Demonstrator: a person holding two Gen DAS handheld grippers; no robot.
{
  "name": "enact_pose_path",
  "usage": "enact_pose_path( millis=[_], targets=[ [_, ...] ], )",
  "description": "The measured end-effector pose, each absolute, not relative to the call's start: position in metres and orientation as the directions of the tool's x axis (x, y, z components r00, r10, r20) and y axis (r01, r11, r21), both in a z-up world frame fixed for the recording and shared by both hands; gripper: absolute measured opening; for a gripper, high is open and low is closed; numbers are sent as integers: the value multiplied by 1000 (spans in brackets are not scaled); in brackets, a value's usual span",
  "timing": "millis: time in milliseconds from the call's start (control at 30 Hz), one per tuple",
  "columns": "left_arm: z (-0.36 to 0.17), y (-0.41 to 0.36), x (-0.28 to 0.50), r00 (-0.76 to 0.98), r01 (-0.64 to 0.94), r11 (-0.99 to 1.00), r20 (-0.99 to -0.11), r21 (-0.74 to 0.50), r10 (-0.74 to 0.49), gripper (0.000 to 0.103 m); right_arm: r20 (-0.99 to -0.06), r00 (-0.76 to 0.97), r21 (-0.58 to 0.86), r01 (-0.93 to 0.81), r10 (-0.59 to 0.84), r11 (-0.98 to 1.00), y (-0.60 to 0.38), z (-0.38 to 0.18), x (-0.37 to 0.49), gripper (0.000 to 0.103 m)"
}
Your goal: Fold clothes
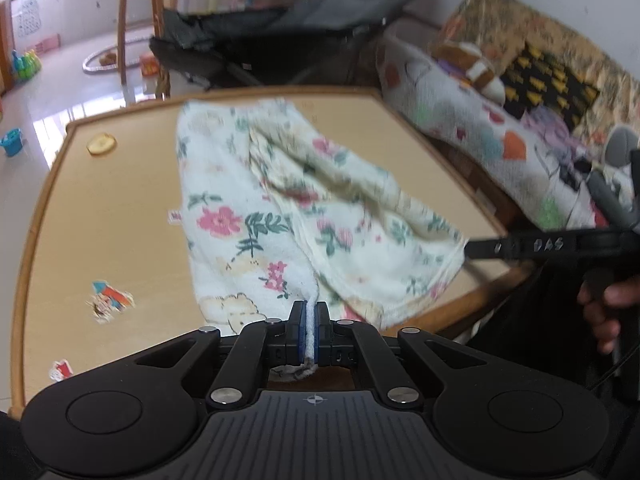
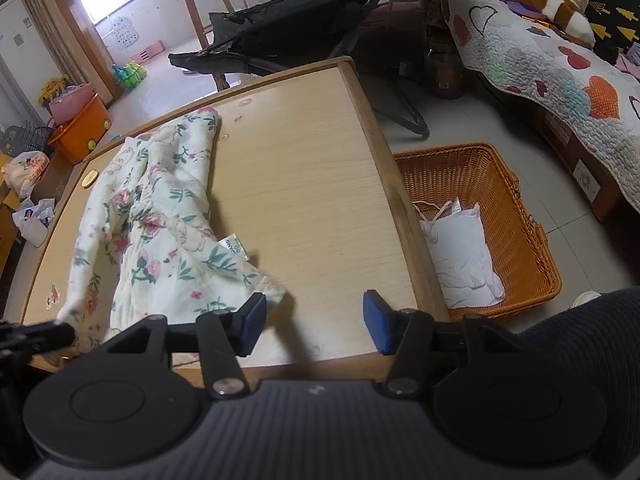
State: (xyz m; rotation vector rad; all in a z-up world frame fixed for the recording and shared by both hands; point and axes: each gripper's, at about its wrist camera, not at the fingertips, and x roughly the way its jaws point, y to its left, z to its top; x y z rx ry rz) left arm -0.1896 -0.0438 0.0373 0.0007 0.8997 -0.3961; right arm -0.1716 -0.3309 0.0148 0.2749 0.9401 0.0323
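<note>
A white floral cloth (image 1: 280, 200) lies rumpled across the wooden table (image 1: 120, 208). My left gripper (image 1: 310, 322) is shut on a thick white edge of it at the near side, and the fabric rises from the table into the pads. My right gripper (image 2: 316, 320) is open over the table's near edge. Its left fingertip (image 2: 254, 318) sits just beside the near right corner of the cloth (image 2: 160, 220), with nothing between the fingers. In the left wrist view the right gripper (image 1: 474, 249) reaches in from the right to that corner, held by a hand (image 1: 608, 308).
An orange wicker basket (image 2: 520, 200) holding a white garment (image 2: 460, 248) stands on the floor right of the table. A bed with a patterned quilt (image 2: 560, 60) is further right. A dark folding chair (image 2: 288, 28) stands behind the table. Stickers (image 1: 110, 300) mark the tabletop.
</note>
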Motion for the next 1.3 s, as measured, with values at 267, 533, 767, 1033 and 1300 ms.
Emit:
enact_pose_path(
  millis=[267,533,767,1033,1300],
  targets=[
    [25,-47,-175,515,325,920,-774,-220,-368,8,-795,589,234,82,142,969,-328,15,-171,55],
    [23,-44,-171,491,269,926,-789,-265,-369,18,-776,598,292,59,201,954,-330,17,-171,55],
    [41,-29,-180,533,244,904,-730,-352,-428,39,-760,607,276,-22,232,961,-317,24,-172,54],
    [59,4,-193,636,185,906,-656,-381,-406,43,-768,594,258,-55,239,965,-309,26,-172,52],
    [39,42,-199,651,19,880,-662,-475,-372,43,-764,607,259,-25,221,966,-315,23,-164,52]
  ],
)
